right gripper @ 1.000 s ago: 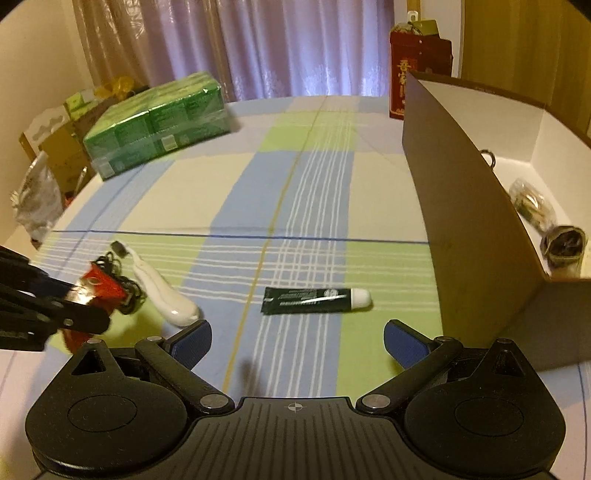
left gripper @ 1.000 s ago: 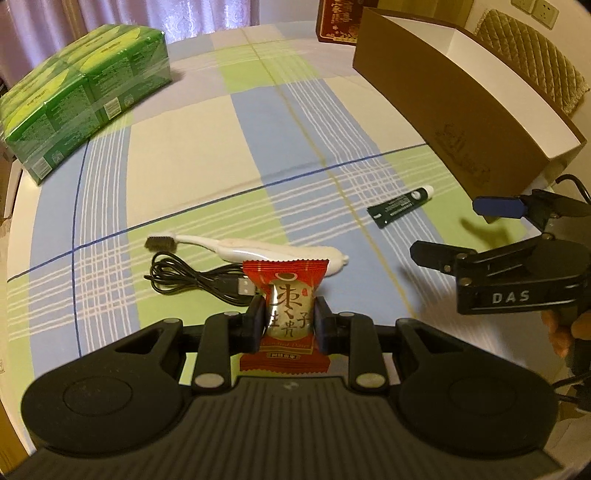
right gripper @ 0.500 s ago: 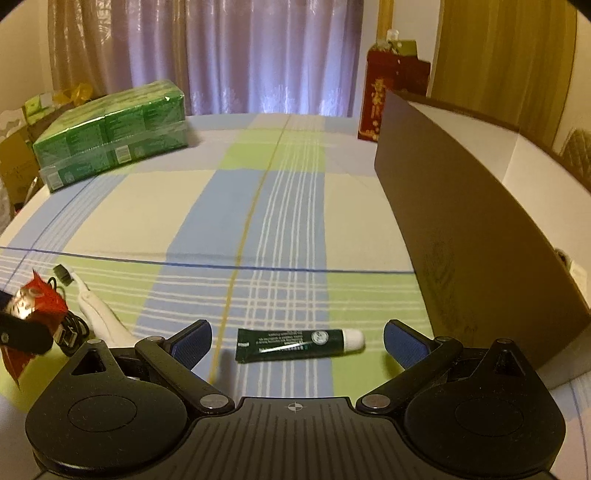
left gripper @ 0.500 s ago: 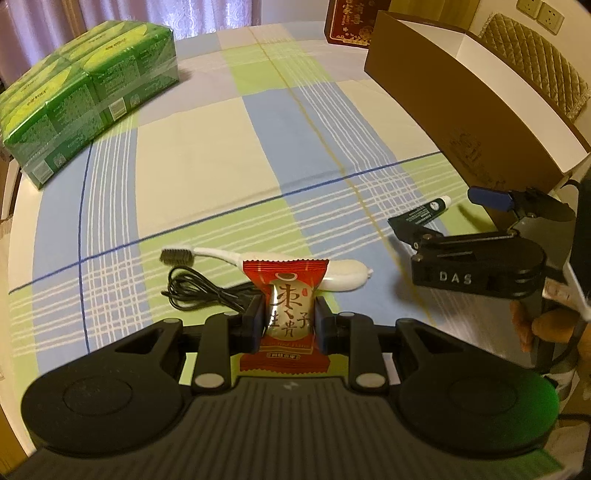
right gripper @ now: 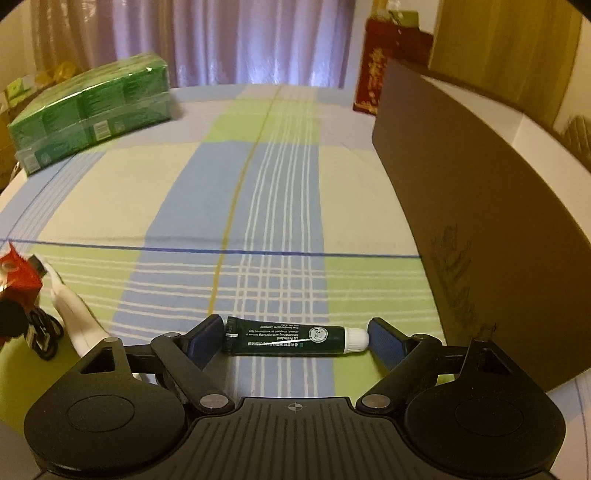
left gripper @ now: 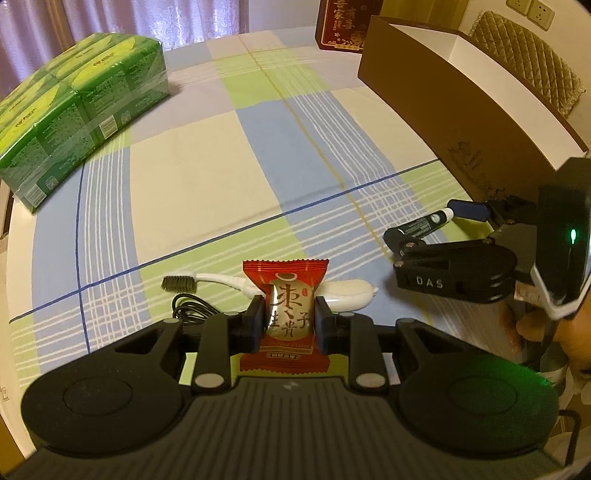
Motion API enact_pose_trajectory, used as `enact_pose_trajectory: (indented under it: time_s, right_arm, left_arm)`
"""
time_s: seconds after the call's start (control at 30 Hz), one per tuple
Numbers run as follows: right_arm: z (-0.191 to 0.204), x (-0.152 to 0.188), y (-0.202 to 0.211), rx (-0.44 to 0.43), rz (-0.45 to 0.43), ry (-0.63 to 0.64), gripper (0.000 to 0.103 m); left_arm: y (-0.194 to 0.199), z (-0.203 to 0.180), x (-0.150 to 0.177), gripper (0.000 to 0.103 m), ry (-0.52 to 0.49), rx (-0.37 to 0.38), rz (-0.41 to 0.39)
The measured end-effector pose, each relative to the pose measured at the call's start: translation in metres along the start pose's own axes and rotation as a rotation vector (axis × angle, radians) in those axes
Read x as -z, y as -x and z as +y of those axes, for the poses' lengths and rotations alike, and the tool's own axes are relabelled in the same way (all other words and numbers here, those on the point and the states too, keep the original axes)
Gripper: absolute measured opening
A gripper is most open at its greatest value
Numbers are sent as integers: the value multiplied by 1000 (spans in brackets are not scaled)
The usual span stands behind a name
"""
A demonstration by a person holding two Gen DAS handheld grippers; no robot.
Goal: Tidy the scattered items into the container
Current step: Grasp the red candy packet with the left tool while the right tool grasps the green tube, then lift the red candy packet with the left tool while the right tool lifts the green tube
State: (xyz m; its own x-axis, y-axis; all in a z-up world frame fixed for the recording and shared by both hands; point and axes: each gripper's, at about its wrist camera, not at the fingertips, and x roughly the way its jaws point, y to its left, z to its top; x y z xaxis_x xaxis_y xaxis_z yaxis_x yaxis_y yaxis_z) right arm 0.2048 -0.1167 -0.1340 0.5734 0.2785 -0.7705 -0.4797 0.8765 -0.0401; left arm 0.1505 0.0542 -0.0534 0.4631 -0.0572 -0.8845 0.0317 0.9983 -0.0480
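Observation:
My left gripper [left gripper: 288, 319] is shut on a red snack packet [left gripper: 286, 317], held upright above the cloth; the packet [right gripper: 16, 273] shows at the left edge of the right wrist view. Behind it lie a white toothbrush [left gripper: 221, 282] and a black cable [left gripper: 190, 310]. My right gripper [right gripper: 295, 338] stands open low over the table, its blue pads on either side of a dark green tube [right gripper: 291, 339] with a white cap, which lies crosswise between them. The brown box [left gripper: 461, 96] with a white inside stands at the right.
A green shrink-wrapped pack [left gripper: 74, 114] sits at the far left. A red gift box [left gripper: 343, 26] stands behind the brown box [right gripper: 480, 206]. A hand [left gripper: 532, 325] holds the right gripper [left gripper: 436, 225]. The checked tablecloth [right gripper: 258, 184] covers the table.
The right gripper has dropped and moved forward until the green tube lies between its open fingers. The left gripper still holds the packet and has shifted slightly.

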Motion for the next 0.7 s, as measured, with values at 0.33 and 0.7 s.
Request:
enact_pose_trajectory:
  time_s: [0.33, 0.7]
  right_arm:
    - [-1, 14, 14, -29, 14, -25, 87]
    - [-7, 30, 34, -86, 93, 30, 86]
  left_arm:
    - [3, -2, 3, 23, -3, 12, -8]
    - [4, -12, 9, 23, -23, 28, -3]
